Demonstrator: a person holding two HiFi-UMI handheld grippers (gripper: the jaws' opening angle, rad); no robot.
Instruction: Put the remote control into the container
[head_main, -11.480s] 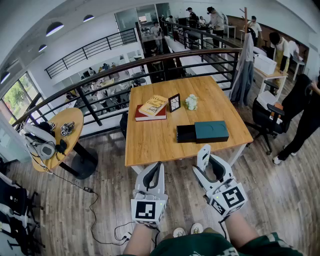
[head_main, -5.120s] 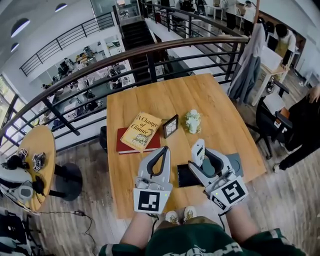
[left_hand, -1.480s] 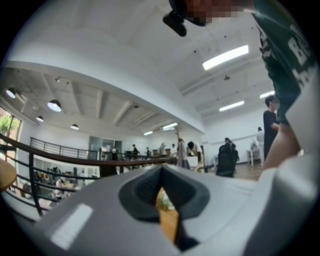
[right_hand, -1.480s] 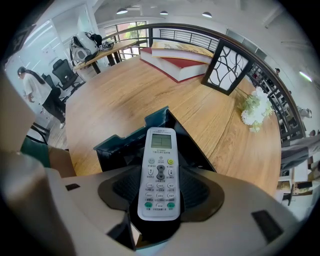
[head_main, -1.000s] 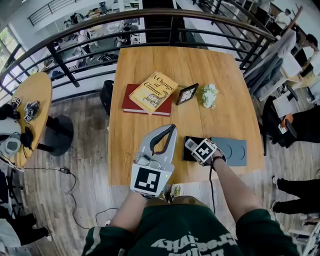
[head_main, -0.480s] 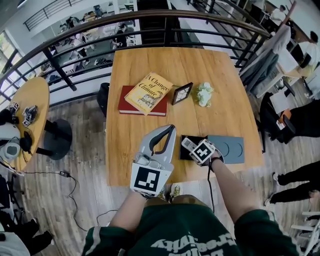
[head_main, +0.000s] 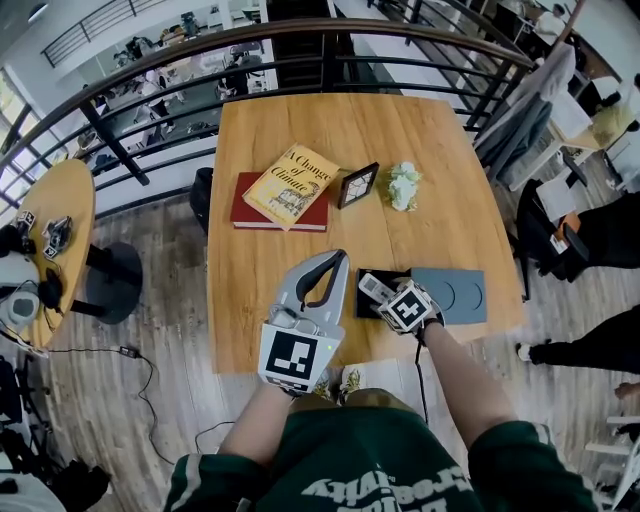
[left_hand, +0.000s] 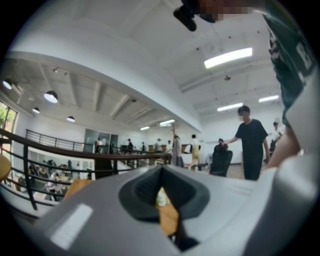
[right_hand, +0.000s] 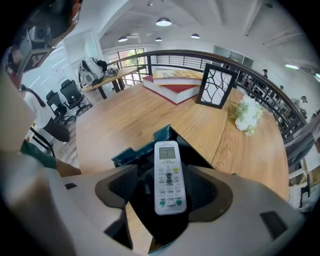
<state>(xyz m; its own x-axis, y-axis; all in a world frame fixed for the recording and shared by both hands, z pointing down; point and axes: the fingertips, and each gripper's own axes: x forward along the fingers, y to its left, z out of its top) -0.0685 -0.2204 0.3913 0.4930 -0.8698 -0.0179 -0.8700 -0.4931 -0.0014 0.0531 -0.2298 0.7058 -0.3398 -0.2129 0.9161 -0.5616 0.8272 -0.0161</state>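
The remote (right_hand: 170, 177) lies face up in the open black container (right_hand: 140, 146) on the table (right_hand: 125, 120), between the right claw's (right_hand: 165, 190) parted jaws. One jaw is clear of it, the other just beside its edge. The left claw (left_hand: 161, 187) is closed on nothing.

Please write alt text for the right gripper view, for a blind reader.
A white remote control lies in a dark open box, between the parted jaws of the right gripper. The box stands on a wooden table.
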